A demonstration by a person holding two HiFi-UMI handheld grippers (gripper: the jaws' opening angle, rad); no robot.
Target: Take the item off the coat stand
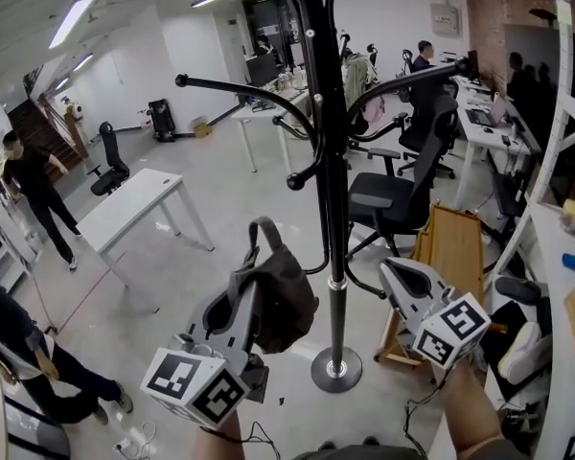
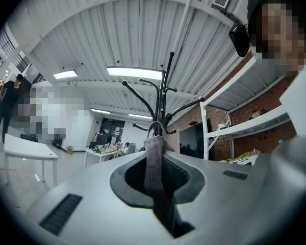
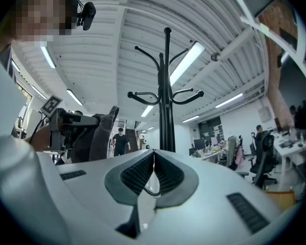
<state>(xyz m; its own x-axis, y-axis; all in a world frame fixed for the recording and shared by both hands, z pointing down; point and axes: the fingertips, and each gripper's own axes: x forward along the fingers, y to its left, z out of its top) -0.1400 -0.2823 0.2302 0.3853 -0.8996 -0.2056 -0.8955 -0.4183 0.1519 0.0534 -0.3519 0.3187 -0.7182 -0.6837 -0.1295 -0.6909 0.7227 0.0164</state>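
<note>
The black coat stand [image 1: 333, 161] rises in the middle of the head view, its round base [image 1: 336, 369] on the floor. My left gripper [image 1: 245, 286] is shut on the strap [image 2: 154, 160] of a grey-brown bag [image 1: 280, 300]. The bag hangs from the jaws just left of the pole, below the hooks and off them. In the left gripper view the stand [image 2: 163, 101] is straight ahead behind the strap. My right gripper [image 1: 390, 268] is to the right of the pole, shut with nothing in it [image 3: 154, 154]. From there I see the stand [image 3: 167, 101] and the bag [image 3: 99, 134].
A black office chair [image 1: 393, 195] stands just behind the stand and a wooden frame [image 1: 448, 257] to its right. White shelving [image 1: 556, 218] lines the right edge. A white table [image 1: 134, 204] and a person [image 1: 34, 195] are at the left, another person [image 1: 19, 353] nearer.
</note>
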